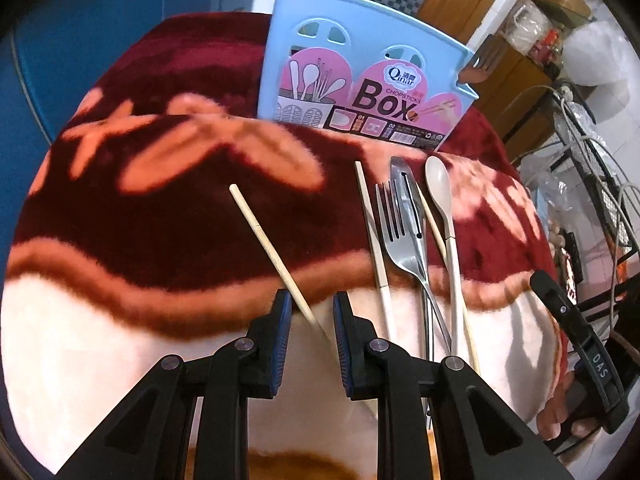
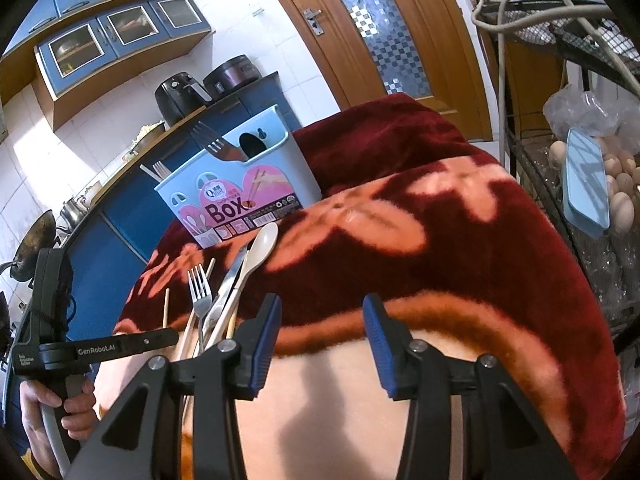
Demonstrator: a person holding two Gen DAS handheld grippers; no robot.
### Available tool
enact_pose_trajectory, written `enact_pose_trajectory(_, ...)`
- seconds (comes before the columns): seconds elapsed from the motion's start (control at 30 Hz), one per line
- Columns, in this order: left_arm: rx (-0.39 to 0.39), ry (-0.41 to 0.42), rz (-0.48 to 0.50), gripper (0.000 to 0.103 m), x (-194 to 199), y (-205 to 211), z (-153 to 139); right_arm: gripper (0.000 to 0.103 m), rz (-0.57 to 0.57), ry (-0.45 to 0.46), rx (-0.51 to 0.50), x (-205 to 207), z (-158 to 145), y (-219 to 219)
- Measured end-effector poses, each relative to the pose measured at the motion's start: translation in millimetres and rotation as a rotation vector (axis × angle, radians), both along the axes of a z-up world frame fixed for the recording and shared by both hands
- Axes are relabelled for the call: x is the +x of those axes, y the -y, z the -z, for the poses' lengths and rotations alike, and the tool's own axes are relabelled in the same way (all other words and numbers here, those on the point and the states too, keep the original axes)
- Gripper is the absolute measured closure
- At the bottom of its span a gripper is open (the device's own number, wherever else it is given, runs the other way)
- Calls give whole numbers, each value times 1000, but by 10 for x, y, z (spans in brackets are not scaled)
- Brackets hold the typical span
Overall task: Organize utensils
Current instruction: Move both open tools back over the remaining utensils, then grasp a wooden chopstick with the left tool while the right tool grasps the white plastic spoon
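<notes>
A light blue utensil box (image 1: 360, 76) labelled "Box" stands at the far side of a red and pink blanket (image 1: 160, 220). In the right wrist view a fork (image 2: 216, 144) sticks out of the box (image 2: 240, 196). In front of it lie a fork (image 1: 394, 236), a steel knife (image 1: 410, 208), a beige spoon (image 1: 438, 176) and a chopstick (image 1: 370, 216). A separate chopstick (image 1: 264, 236) lies slanted, its near end between the jaws of my left gripper (image 1: 312, 308), which stand a little apart from it. My right gripper (image 2: 322, 312) hovers open over bare blanket, to the right of the spoon (image 2: 266, 240).
A wire rack (image 2: 560, 208) with eggs (image 2: 616, 184) and a blue lid (image 2: 586, 184) stands close at the right edge of the blanket. A kitchen counter (image 2: 120, 172) with pots runs behind on the left. A hand (image 2: 76, 408) holds the left device.
</notes>
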State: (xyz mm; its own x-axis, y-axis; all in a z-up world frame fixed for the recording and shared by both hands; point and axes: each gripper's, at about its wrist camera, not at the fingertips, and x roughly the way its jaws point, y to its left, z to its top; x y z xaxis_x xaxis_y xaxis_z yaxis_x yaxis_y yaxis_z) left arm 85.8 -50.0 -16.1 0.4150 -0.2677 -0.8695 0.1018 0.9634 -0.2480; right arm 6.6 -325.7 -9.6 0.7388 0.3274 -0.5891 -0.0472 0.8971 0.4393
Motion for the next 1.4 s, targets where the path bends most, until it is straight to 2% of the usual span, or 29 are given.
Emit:
enact_pose_trajectory(0.1, 33, 17, 12, 90, 14, 29, 3, 57, -6, -4, -2, 2, 5, -20)
enact_pose_trajectory(0.2, 16, 31, 8, 94, 8, -6, 8, 57, -10, -9, -11, 6, 5, -47)
enact_pose_trajectory(0.3, -46, 23, -3, 99, 25, -105, 21, 57, -19, -18, -16, 24, -3, -81)
enact_pose_trajectory(0.43, -137, 14, -19, 99, 40, -241, 33, 57, -36, -40, -43, 71, -19, -160)
enact_pose_trajectory(0.6, -168, 74, -35, 99, 8, -350, -12, 57, -66, -91, -40, 172, -30, -247)
enact_pose_trajectory(0.7, -165, 113, -48, 99, 11, -414, -67, 57, -89, -127, -43, 258, -47, -321)
enact_pose_trajectory(0.83, -144, 204, -65, 99, 21, -477, -202, 57, -107, -164, -45, 373, -70, -421)
enact_pose_trajectory(1.0, -104, 296, -81, 99, 59, -566, -335, 57, -129, -215, -8, 519, -73, -514)
enact_pose_trajectory(1.2, -95, 334, -105, 99, 72, -671, -380, 57, -143, -248, -3, 669, -103, -575)
enact_pose_trajectory(1.3, -102, 340, -110, 99, 51, -718, -367, 58, -155, -280, 33, 754, -86, -579)
enact_pose_trajectory(1.4, -117, 335, -117, 99, 50, -741, -347, 61, -158, -310, 52, 836, -51, -585)
